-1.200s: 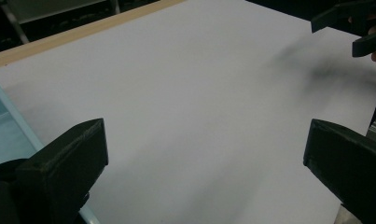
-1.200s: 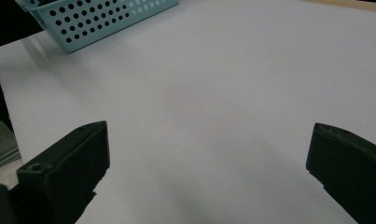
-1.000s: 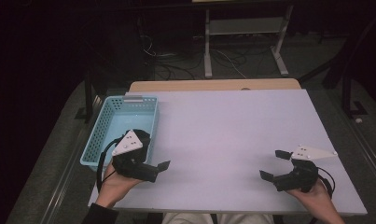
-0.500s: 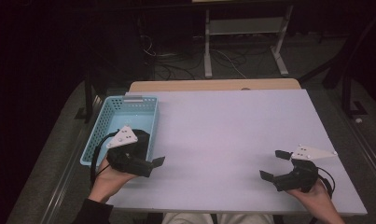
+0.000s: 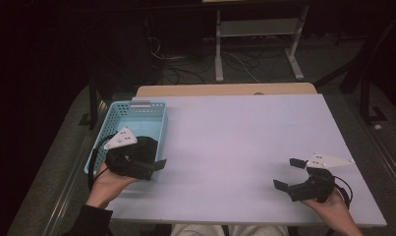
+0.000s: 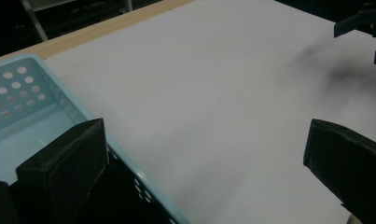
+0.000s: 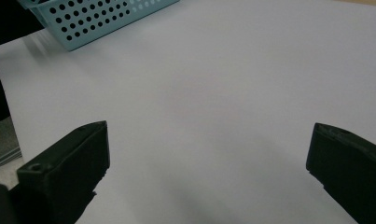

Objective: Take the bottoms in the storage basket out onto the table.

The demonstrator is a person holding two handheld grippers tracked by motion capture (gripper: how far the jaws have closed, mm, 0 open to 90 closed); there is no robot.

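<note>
Hovering over the near corner of the light-blue perforated plastic basket, the left gripper has jaws wide apart, empty. The right gripper, equally spread and empty, sits well apart from the basket. No task item is visible; the left hand is nearer.

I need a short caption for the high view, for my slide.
A person holds an open left tool over a blue basket and an open right tool over a white table.
</note>
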